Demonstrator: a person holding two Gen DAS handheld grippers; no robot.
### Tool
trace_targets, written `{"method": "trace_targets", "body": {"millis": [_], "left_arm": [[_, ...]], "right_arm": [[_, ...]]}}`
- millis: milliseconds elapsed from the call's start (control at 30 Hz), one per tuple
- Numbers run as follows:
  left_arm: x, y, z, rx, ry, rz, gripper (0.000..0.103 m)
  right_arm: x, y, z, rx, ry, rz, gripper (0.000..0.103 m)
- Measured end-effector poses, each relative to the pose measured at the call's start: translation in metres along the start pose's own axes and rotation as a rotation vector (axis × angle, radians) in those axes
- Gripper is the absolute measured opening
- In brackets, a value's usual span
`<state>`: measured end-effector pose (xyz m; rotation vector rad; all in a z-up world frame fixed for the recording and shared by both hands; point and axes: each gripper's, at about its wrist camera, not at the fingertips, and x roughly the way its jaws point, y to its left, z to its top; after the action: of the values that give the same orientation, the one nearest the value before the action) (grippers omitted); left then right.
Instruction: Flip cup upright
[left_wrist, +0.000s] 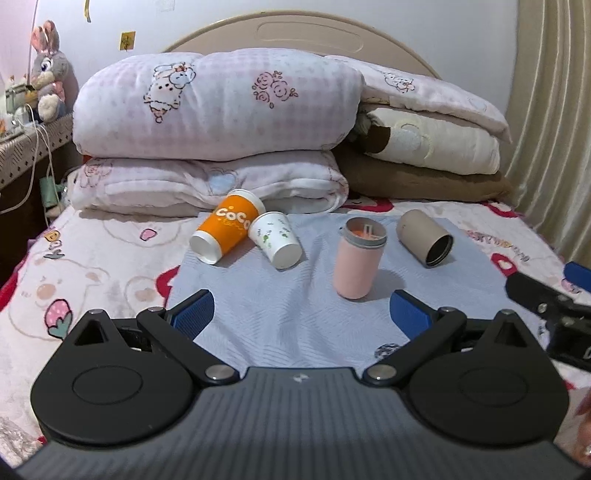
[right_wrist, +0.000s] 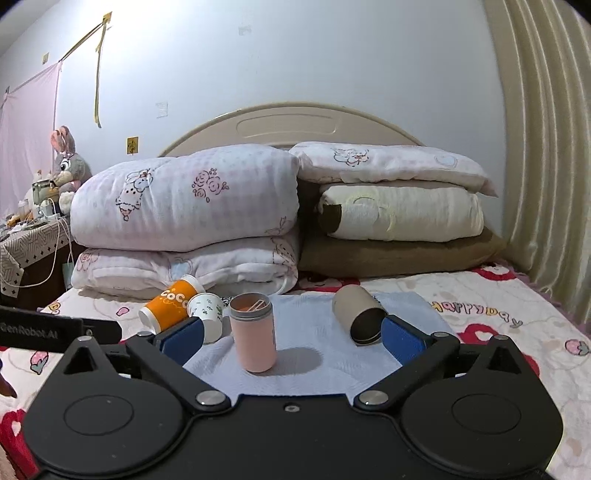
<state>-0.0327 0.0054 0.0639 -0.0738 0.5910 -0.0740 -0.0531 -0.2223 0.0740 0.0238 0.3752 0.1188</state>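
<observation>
A pink cup with a grey rim stands upright on a pale blue cloth; it also shows in the right wrist view. An orange "CoCo" cup, a small white patterned cup and a beige tumbler lie on their sides. My left gripper is open and empty, short of the cups. My right gripper is open and empty, with the pink cup between its fingers' line of sight.
Folded quilts and pillows are stacked behind the cups against the headboard. A curtain hangs at the right. A bedside table with a plush rabbit and cables stands at the left. The right gripper's body shows at the left view's right edge.
</observation>
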Motion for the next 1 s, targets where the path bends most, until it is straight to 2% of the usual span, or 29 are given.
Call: {"method": "trace_targets", "body": {"millis": [500,1000], "left_arm": [[0.005,-0.001,-0.017,0.007,-0.019,0.001,0.103],[0.013,-0.009,-0.024,0.043,-0.014,0.018,0.103]], "right_arm": [[-0.004,0.011,-0.017,-0.028,-0.011,-0.028,0.103],[0.006,0.012,-0.023,-0.045,0.025,-0.039,0.103]]}}
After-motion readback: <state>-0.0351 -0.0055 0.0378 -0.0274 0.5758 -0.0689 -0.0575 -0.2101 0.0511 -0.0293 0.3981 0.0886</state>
